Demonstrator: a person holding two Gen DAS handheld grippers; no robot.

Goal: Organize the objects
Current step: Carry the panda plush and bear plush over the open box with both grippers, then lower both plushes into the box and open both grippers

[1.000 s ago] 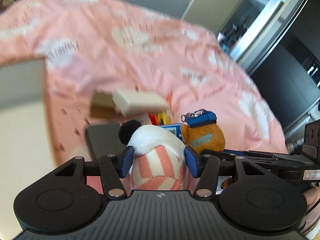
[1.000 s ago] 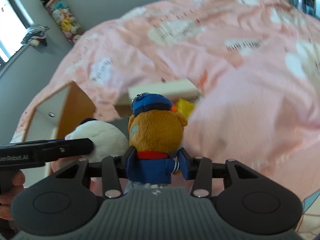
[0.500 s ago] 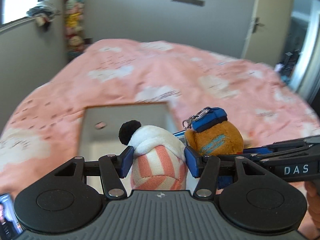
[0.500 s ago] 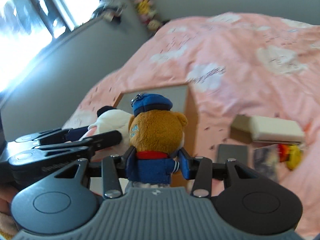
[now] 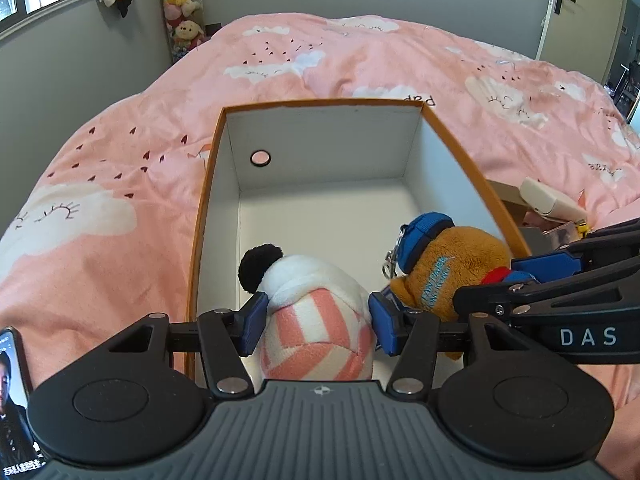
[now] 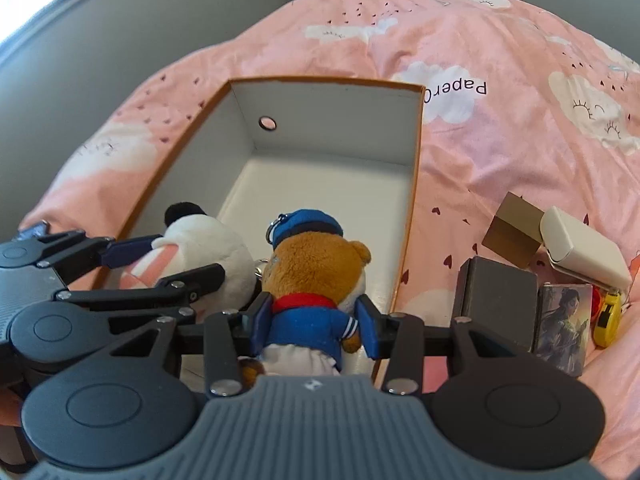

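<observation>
My left gripper is shut on a white panda plush with a pink-striped body and a black ear. My right gripper is shut on a brown bear plush with a blue cap and blue jacket. Both plushes hang side by side over the near end of an open white box with an orange rim, which lies on the pink bed. The box floor is bare. The panda also shows in the right wrist view, the bear in the left wrist view.
Right of the box on the pink duvet lie a brown carton, a cream case, a dark grey box, a picture card box and a yellow item. A phone sits at the left.
Both grippers have swung left with their plushes, away from the pile of objects, and now hang over the open box's near end. Both grips are unchanged.
</observation>
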